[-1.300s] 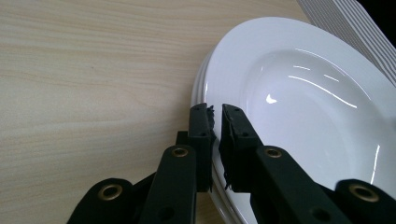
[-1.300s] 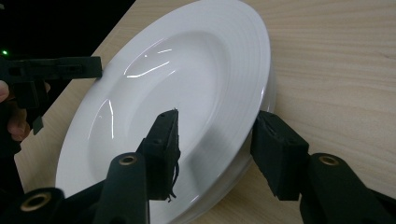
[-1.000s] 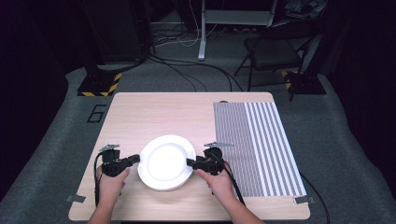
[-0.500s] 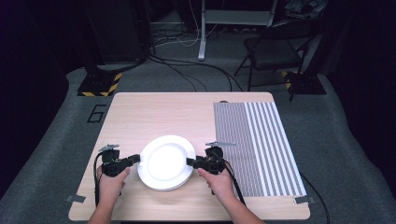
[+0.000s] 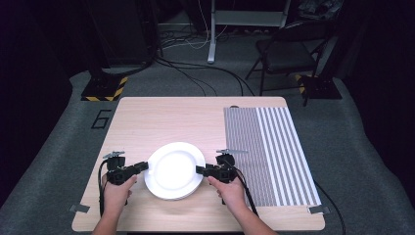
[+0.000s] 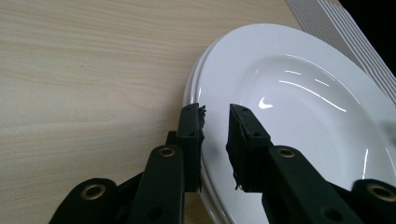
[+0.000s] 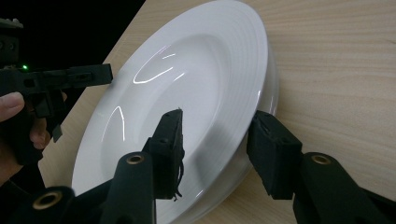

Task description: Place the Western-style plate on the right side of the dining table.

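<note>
Release step, by the look of it. White plates sit at the worktop's 6 o'clock edge. Left gripper at the plates' 9 o'clock: jaws just opening, loose around the rim. Right gripper at 3 o'clock: jaws straddle the rim, grip unclear. Next, widen both and back straight out.

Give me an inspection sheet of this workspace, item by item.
Surface: light wood table, striped mat on its right part.
Job's things: white plates, stacked, near the front edge.
Clutter: nothing seen.
Grippers: left gripper straddles the top plate's rim with a gap showing, its jaws having just been opening; right gripper straddles the opposite rim of the stack, whether its pads press is unclear.
Cables: one trails from each gripper; more lie on the floor behind.
Surroundings: grey carpet, folding chair, tape on the table's front corners.
</note>
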